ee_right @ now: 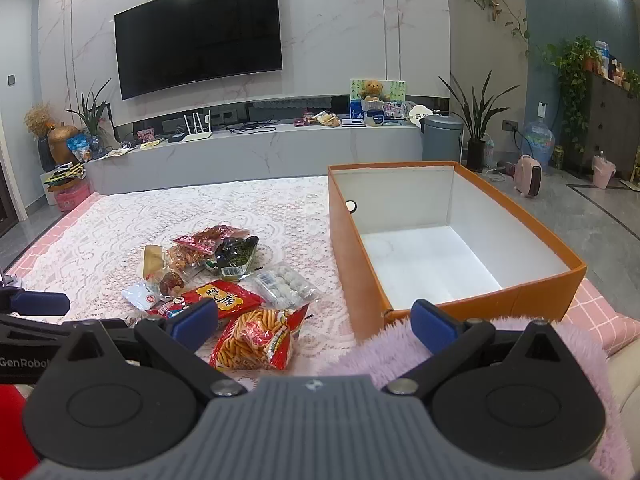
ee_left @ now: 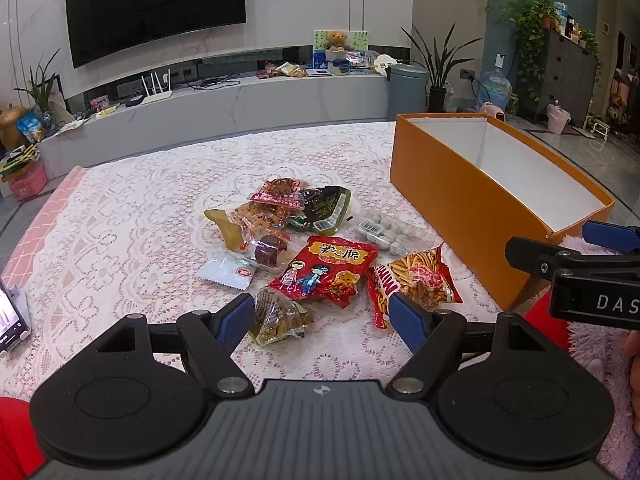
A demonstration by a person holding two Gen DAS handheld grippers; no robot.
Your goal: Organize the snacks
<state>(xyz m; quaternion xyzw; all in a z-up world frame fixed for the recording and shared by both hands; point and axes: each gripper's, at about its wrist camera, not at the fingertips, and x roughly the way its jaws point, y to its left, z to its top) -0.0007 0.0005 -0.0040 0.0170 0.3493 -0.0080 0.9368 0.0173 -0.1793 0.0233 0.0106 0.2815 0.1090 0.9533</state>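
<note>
The other tool's black body (ee_left: 596, 296), right of the left tongs (ee_left: 322, 316), shows white letters "DAS", cut off by the frame edge. Left of the right tongs (ee_right: 316, 322), the neighbouring black tool (ee_right: 24, 354) reads "GenRobot", possibly truncated. Just ahead of the left tongs, the fries packet (ee_left: 416, 280) carries "MIMI" on its red edge. The red packet (ee_left: 326, 270) bears large yellow Chinese characters, too small to read surely.

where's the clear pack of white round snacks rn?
The clear pack of white round snacks lies on the lace tablecloth at the pile's right edge, between the dark green packet and the orange cardboard box, just beyond the red stick-snack bag.
</note>
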